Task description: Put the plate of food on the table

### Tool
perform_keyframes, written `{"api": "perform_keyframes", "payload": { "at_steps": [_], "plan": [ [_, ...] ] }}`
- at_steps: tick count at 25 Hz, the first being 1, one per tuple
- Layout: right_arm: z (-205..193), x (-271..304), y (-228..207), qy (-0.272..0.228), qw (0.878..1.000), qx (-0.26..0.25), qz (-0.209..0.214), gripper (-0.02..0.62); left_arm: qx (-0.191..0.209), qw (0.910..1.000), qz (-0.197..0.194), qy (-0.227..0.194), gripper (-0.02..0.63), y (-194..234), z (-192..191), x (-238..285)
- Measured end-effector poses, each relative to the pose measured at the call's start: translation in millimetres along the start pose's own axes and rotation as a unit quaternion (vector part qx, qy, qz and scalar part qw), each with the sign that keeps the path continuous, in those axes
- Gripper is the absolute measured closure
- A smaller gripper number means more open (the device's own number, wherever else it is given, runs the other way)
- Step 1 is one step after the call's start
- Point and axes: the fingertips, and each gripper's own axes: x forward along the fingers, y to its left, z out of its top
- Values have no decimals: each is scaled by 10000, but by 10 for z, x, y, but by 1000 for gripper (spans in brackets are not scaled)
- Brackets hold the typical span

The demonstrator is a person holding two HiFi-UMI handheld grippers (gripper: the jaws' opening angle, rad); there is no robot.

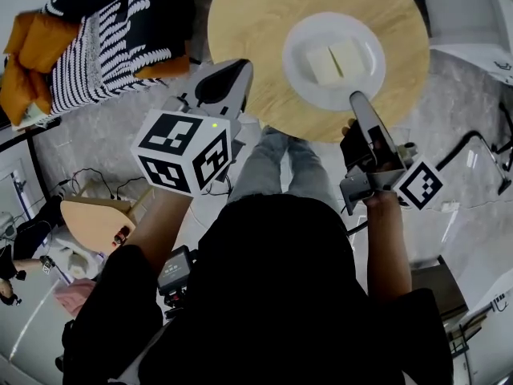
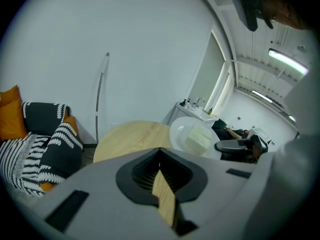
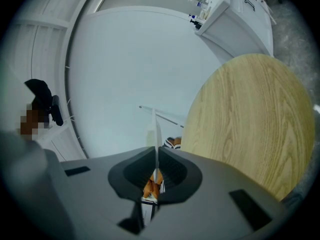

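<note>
As the head view shows it, plate: white, over the near part of the round wooden tabletop; cannot tell whether it rests on the wood.
Food: two pale blocks side by side at plate centre.
Right hand-held gripper: jaws clamped on the plate's near rim, seen edge-on between them.
Left hand-held gripper: jaws together, empty, at the tabletop's near-left edge.
Surroundings: black-and-white patterned cushion, orange cushion, far left.

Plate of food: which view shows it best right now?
Head view: the whole plate from above, food visible. Left gripper view shows it obliquely, partly hidden. Right gripper view shows only its rim, edge-on.
</note>
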Motion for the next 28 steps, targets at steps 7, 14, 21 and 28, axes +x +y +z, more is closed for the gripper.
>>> {"api": "perform_keyframes", "payload": {
  "at_steps": [7, 14, 21, 28],
  "plan": [
    [-21, -61, -211, -110, 9998, 104, -103, 574, -37, 9999, -29, 123, 601, 28, -212, 112],
    [-53, -118, -355, -123, 9994, 150, -274, 572, -118, 9996, -45, 241, 600, 59, -367, 179],
    [-67, -137, -412, -83, 9991, 190, -357, 574, -171, 9993, -58, 323, 601, 35, -429, 204],
    [-96, -164, -489, -31, 9988, 254, -415, 572, -275, 9986, -12, 441, 601, 42, -532, 210]
  ]
}}
